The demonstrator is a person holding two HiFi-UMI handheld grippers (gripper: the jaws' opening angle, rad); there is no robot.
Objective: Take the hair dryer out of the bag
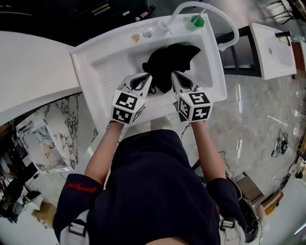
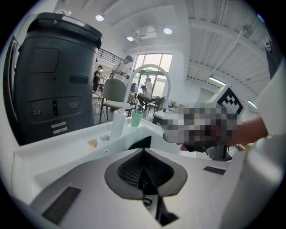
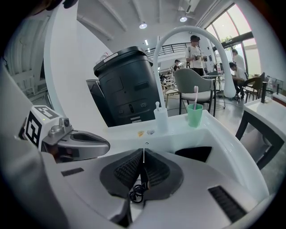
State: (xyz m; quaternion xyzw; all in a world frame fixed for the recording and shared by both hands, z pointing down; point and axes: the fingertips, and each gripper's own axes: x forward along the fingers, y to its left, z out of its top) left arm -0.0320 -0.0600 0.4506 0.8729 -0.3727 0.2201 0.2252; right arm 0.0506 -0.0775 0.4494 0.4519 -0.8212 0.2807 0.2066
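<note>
White sink [image 1: 95, 62] fills the middle, with one curved faucet [image 1: 210, 12], one green cup [image 1: 197, 21] and one white bottle [image 3: 161, 118] at its back rim, and one dark bin [image 3: 127, 85] behind. One black bag [image 1: 169, 64] lies crumpled in the basin; the hair dryer itself is hidden. At the bag's near edge, the left gripper [image 1: 149, 79] and right gripper [image 1: 174, 76] both have jaws pressed together, holding nothing.

Head view steeply down; gripper views share sink [image 1: 88, 60], faucet [image 3: 176, 32].
</note>
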